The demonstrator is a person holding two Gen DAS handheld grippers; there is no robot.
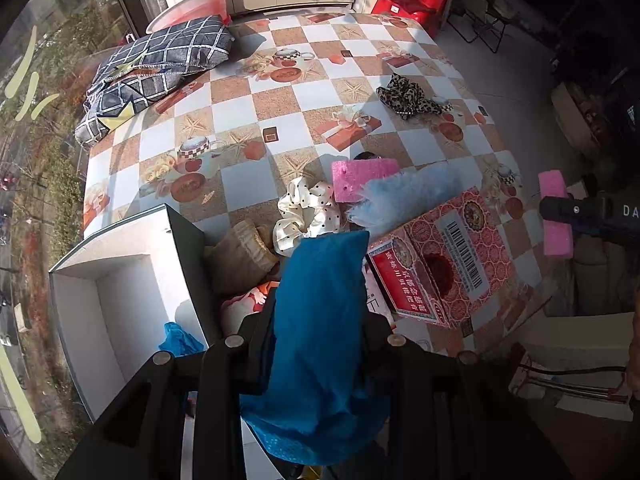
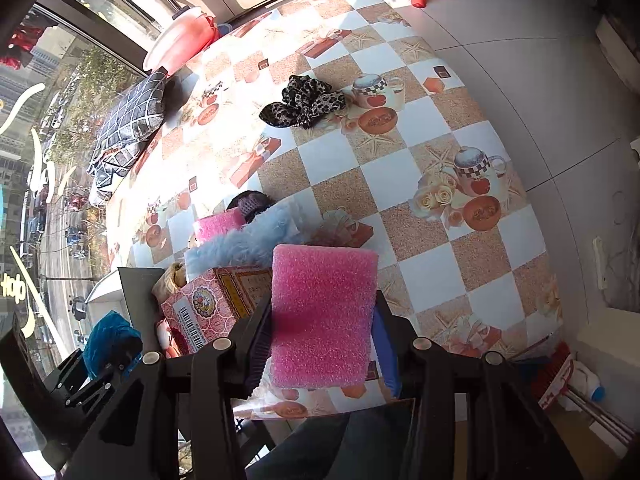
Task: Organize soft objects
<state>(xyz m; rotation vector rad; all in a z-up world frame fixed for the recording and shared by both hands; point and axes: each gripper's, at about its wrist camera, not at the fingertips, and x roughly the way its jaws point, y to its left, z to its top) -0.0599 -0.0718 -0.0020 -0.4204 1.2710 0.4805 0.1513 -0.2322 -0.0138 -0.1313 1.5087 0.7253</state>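
Left gripper (image 1: 320,312) clamped on a blue cloth pouch (image 1: 320,320), raised above the table's near edge; to its left, a white open box (image 1: 120,280) with a scrap of blue fabric (image 1: 180,340) inside; ahead, a cream dotted scrunchie (image 1: 306,216), a pink sponge (image 1: 362,180) and a pale blue fluffy piece (image 1: 408,196) against a red patterned carton (image 1: 444,260); farther right, right gripper (image 2: 320,320) closed on a second pink sponge block (image 2: 322,316), held above the checked tablecloth (image 2: 440,208); leopard scrunchie (image 2: 304,100) lying well apart, farther back.
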